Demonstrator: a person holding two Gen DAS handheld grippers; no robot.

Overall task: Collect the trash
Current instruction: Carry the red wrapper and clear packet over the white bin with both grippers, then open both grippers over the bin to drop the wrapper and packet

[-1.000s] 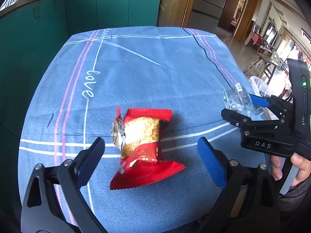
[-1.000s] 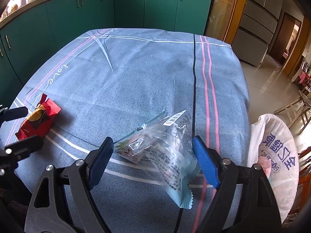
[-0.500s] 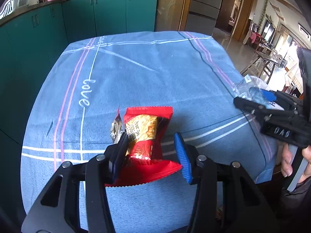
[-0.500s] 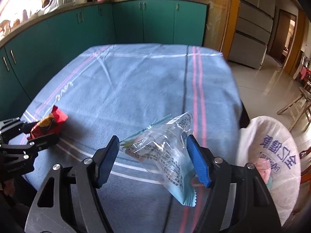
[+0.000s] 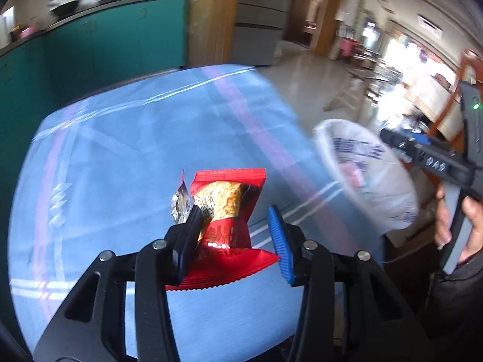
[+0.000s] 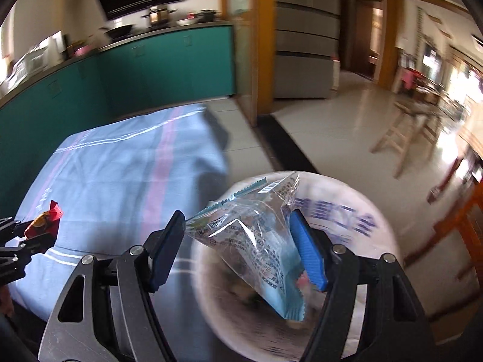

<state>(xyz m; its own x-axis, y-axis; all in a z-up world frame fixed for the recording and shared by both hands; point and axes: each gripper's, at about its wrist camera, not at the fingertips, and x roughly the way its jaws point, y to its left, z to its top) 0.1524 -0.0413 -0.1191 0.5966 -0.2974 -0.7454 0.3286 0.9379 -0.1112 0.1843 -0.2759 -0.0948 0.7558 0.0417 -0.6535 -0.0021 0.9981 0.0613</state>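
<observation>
left wrist view shows the left tool (image 5: 235,235) with its jaws closing on a crinkled red and gold foil snack wrapper (image 5: 225,211), which sits between the pads; the black pad presses its left side, while the blue pad looks just off the right side, so the hold is only partial. the wrapper hangs above the blue striped cloth of the tabletop (image 5: 120,138), near its front edge. beyond the right edge of the tabletop stands a white plastic trash bag with blue lettering (image 5: 366,175), mouth open.

right wrist view shows the right tool (image 6: 237,250) half open and clamped on a clear and pale blue plastic wrapper (image 6: 256,241), both pads against its sides, held right over the bag's mouth.

the step in hand looks like carrying both pieces to the bag. next, i judge, the right tool needs to spread its pads and let the clear wrapper drop in, then clear out so the left tool can swing past the right edge and release the red one.
</observation>
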